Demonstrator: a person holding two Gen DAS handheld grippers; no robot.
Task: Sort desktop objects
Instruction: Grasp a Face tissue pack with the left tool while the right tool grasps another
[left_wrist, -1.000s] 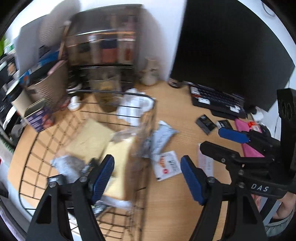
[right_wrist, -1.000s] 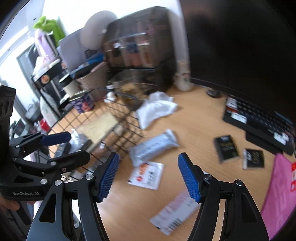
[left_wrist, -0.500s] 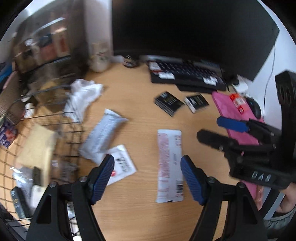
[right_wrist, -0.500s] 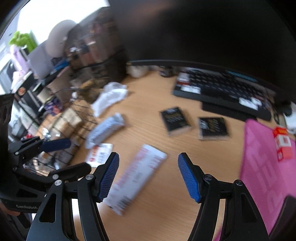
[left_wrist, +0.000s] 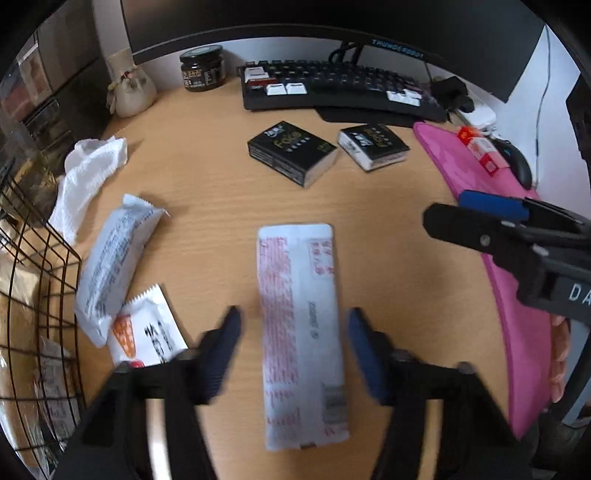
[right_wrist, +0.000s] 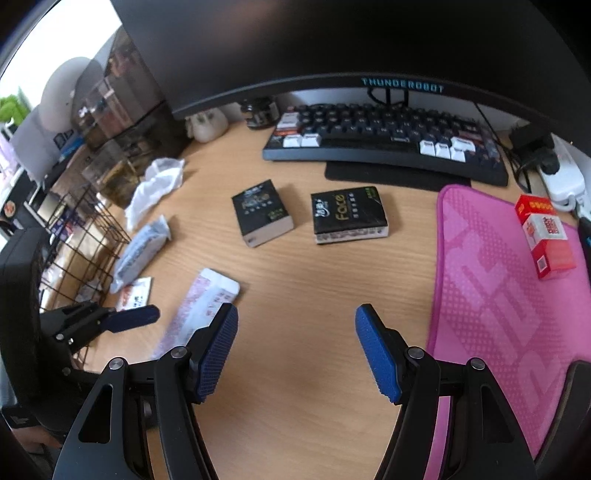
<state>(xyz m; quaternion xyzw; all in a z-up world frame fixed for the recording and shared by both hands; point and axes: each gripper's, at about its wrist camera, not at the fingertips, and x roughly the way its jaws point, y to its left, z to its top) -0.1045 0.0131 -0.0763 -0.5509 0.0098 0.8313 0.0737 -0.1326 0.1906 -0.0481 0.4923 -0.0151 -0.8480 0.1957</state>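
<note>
Left gripper (left_wrist: 293, 345): jaws closing, one blue pad on each long side of the white packet with red print (left_wrist: 301, 325); pads not yet pressing on it.
Right gripper (right_wrist: 295, 350): jaws wide, nothing between them, hanging over bare wooden desk (right_wrist: 295, 406) just beside the pink mat (right_wrist: 498, 295).
White packet with red print: flat on the desk, mid-front, long axis running away from the left camera.
Other loose items: grey-white wrapper (left_wrist: 110, 258) and small orange-marked sachet (left_wrist: 147, 332) beside the wire basket (left_wrist: 44, 295); two black tissue packs (left_wrist: 291, 151) near the keyboard (left_wrist: 343, 86); crumpled white tissue (left_wrist: 88, 170).
Likely destination: wire basket, already holding goods.
Risk, thin packet: pads may skate over the flat film and close above it; cause, little height to bite.
Risk, slip: a pinch at one end may let the long packet droop and slide out.
</note>
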